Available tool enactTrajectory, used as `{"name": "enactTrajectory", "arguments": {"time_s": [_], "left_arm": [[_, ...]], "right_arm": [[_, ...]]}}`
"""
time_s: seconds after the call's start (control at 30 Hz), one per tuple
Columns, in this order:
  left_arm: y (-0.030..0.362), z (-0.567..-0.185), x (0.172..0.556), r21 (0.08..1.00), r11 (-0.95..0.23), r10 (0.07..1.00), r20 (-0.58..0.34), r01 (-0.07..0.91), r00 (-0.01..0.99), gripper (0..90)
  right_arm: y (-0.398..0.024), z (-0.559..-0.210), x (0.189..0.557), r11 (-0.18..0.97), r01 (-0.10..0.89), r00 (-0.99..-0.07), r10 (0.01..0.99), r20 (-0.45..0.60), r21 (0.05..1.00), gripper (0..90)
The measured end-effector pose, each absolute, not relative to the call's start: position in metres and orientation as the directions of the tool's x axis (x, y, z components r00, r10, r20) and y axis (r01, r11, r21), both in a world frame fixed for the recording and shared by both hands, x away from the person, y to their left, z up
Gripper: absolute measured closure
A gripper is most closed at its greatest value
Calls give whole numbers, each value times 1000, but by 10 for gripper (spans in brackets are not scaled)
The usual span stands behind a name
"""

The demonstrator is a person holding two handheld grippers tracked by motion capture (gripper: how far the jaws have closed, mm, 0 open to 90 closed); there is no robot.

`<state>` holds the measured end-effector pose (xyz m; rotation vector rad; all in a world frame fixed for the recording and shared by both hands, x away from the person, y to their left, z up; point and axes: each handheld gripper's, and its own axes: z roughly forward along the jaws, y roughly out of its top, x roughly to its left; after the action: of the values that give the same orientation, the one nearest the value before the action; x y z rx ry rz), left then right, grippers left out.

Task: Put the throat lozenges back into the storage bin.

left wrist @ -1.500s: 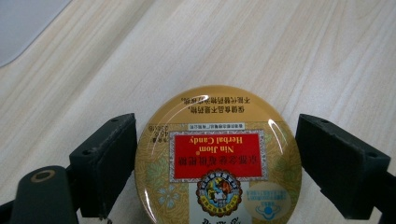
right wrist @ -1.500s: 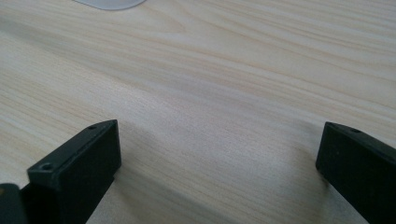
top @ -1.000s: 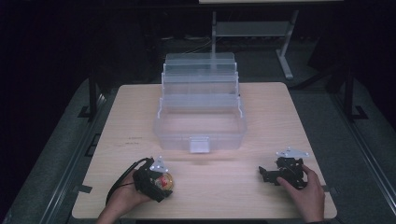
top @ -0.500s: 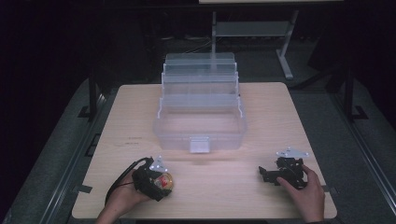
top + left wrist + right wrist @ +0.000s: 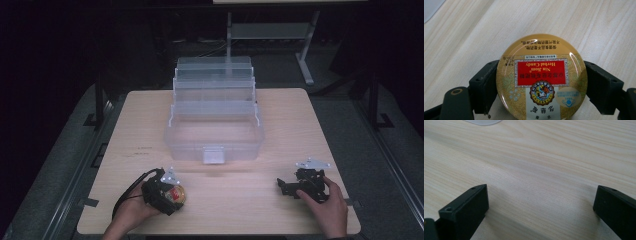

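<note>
A round gold candy tin (image 5: 541,77) with a red "Herbal Candy" label lies flat on the wooden table, and my left gripper (image 5: 541,87) is shut on its two sides. From above, the tin (image 5: 176,195) and left gripper (image 5: 167,196) sit near the table's front left. At the front right my right gripper (image 5: 286,186) rests low on the table in a person's hand. Its jaws stand wide apart over bare wood, so the right gripper (image 5: 541,207) is open and holds nothing.
A clear plastic tiered box (image 5: 215,120) stands open in the middle of the table (image 5: 300,125), its front latch facing the person. A metal stand (image 5: 272,32) is behind the table in the dark. Bare wood lies between the two grippers.
</note>
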<state>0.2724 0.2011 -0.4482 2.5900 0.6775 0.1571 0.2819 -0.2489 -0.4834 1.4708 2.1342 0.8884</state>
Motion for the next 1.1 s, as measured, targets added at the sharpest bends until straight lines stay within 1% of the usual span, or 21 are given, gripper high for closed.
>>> {"name": "enactTrajectory", "arguments": {"time_s": [0.77, 1.1], "left_arm": [[202, -432, 278, 483, -750, 508, -16, 452, 861, 196], [200, -425, 282, 492, -747, 502, -22, 446, 865, 197]], "right_arm": [[-249, -483, 282, 245, 676, -367, 930, 29, 695, 0], [-249, -483, 282, 245, 676, -367, 930, 29, 695, 0]]}}
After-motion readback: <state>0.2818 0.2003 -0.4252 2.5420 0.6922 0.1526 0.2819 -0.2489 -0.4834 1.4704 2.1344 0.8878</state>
